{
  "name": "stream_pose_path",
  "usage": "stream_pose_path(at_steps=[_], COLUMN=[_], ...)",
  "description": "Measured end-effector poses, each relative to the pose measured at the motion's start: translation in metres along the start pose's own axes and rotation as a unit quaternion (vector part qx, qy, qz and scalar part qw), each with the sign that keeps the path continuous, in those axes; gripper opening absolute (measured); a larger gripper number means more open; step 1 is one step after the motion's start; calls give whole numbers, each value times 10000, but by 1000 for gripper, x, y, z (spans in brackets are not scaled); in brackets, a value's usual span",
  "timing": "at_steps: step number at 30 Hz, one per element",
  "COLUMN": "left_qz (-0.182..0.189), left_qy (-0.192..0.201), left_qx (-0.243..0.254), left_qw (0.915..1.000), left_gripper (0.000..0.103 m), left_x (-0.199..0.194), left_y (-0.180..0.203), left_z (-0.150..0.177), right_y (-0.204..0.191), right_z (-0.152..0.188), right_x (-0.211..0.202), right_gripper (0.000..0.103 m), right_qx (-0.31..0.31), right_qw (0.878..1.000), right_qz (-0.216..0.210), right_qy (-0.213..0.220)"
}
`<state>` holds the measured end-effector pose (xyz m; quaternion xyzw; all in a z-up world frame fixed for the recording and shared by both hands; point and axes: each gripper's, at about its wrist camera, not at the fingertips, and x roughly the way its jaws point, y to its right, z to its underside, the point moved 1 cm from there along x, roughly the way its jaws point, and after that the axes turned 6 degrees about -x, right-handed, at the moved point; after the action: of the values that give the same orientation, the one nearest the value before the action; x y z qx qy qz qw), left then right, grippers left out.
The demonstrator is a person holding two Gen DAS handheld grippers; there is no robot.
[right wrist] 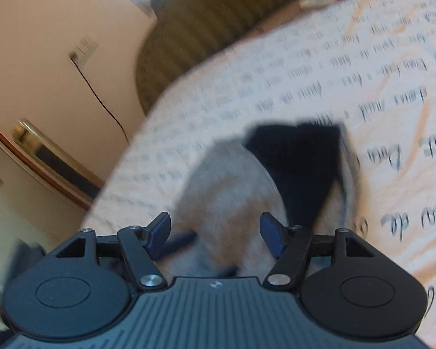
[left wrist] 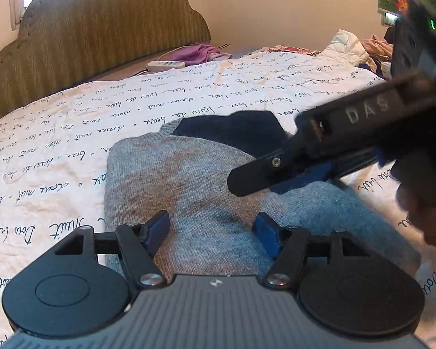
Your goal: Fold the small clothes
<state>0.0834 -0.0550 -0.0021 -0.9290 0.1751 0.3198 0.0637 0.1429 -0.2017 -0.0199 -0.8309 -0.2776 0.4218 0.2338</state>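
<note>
A small grey knit sweater (left wrist: 183,186) with a dark navy part (left wrist: 232,131) at its far end lies folded on the bed. My left gripper (left wrist: 212,229) is open just above its near edge, holding nothing. My right gripper (right wrist: 215,229) is open over the same sweater (right wrist: 229,192); its view is blurred. In the left wrist view the right gripper's black finger (left wrist: 255,174) reaches in from the right over the grey cloth.
The white bedspread (left wrist: 72,145) has black script printed on it. An olive padded headboard (left wrist: 101,35) stands at the back, with a white remote (left wrist: 165,64) and purple cloth (left wrist: 194,52) beside it. More clothes (left wrist: 363,49) are piled far right.
</note>
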Motion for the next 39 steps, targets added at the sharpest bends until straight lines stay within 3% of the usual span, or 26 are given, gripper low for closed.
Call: stream_pose_path(at_steps=[3,5,9,13,16,17,20,22,25,28,31,34,37,38,39], left_qz=[-4,-19,-92,-33,196,254,241,230,273,403,399,206,307,342,355], left_qy=[-18,-26,30,232,358,317,-297,-220,-121,85,134,-269,-286,-267,-267], left_qx=[5,18,-171,-347,-325,-214,-17,-91,-252,-188,10,-37,-117,-155,-231], left_qw=[10000,10000,9998,9991,9986,9989,9993,9995,9992,9990,9991,9994,9991,9989,9987], left_gripper=[70,70,70,69,70,70,72,72,70,70,71,72,74,73,73], left_x=[4,4,-8,-42,-63,-65,-44,-46,-65,-79,-78,-60,-53,-51,-50], left_y=[-3,-3,-7,-13,-13,-10,-9,-15,-19,-12,-4,-5,-13,-17,-20], left_z=[0,-1,-5,0,12,18,37,41,34,27,26,36,49,51,50], right_y=[20,20,1,-24,-34,-33,-12,-1,-14,-23,-15,4,29,36,36], right_z=[5,3,2,10,23,28,45,54,45,15,-27,-56,-59,-54,-48], right_x=[-4,-6,-22,-51,-56,-53,-29,-27,-39,-54,-53,-21,22,31,30], right_gripper=[65,65,67,69,71,74,71,69,70,72,78,79,79,77,77], right_qx=[455,620,674,537,530,545,777,1060,863,672,674,771,805,795,622], right_qw=[9976,9968,9970,9950,9932,9935,9963,9921,9940,9927,9906,9935,9960,9961,9973], right_qz=[-411,-399,-159,-574,-867,-867,-354,-636,-631,-811,-743,-295,366,390,308], right_qy=[312,298,332,624,568,498,84,192,209,588,929,778,124,41,221])
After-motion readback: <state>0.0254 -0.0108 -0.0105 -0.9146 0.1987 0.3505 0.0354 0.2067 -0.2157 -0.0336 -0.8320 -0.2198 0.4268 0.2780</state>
